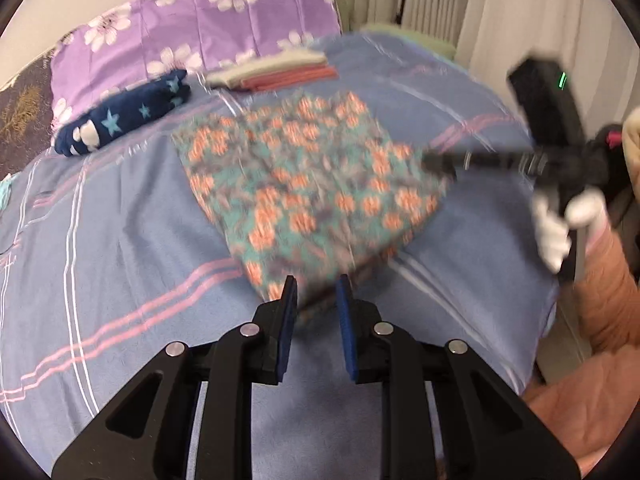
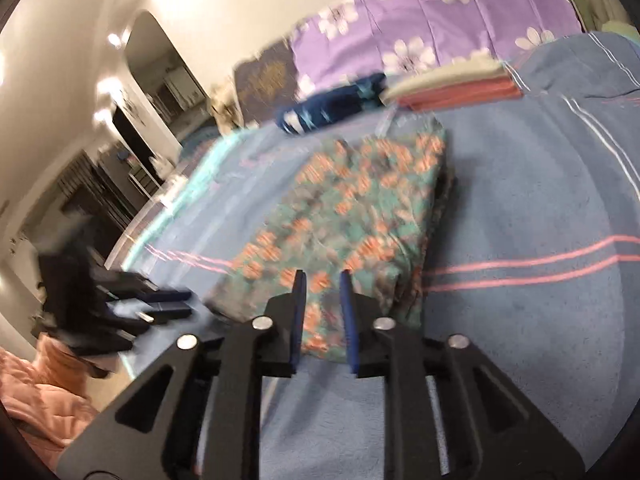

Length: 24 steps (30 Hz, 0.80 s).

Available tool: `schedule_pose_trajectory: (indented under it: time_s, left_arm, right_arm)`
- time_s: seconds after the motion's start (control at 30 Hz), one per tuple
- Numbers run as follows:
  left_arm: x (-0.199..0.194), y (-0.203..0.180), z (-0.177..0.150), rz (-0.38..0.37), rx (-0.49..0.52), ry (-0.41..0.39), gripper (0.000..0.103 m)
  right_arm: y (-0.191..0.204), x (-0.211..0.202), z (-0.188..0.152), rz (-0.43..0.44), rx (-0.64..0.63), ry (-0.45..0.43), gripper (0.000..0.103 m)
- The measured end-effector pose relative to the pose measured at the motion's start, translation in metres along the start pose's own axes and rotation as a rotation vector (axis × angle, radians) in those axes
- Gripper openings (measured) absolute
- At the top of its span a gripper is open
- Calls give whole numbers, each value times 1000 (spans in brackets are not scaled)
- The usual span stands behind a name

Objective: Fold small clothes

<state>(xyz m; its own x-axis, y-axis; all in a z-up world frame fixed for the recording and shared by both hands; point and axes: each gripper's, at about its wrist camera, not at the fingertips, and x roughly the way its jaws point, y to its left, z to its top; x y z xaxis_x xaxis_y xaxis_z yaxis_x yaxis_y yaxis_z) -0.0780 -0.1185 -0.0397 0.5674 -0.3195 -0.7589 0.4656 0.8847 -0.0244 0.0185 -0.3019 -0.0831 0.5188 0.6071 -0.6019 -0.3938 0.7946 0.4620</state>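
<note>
My left tongs (image 1: 317, 289) hung open with a narrow gap and nothing between the blue pads, just at the near edge of the folded floral cloth (image 1: 308, 188). My right tongs (image 2: 323, 285) were likewise slightly apart and empty, over that cloth's near corner. The cloth lay flat on the blue striped bed (image 1: 120, 216). Beyond it sat a rolled navy star garment (image 1: 124, 120) and a stack of folded clothes (image 1: 276, 72), near the purple flowered pillow (image 1: 192, 24).
</note>
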Motion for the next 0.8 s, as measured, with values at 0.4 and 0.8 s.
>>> schedule_pose_trajectory:
  time_s: [0.4,0.8]
  left_arm:
    - [45,17,-1,12,-47,42,25]
    - [70,18,2,39,-56,-69,27]
  right_arm:
    - [-7,-6,-12,-103,41,2,13]
    - [-1,42,-1,-181,-16,1,19]
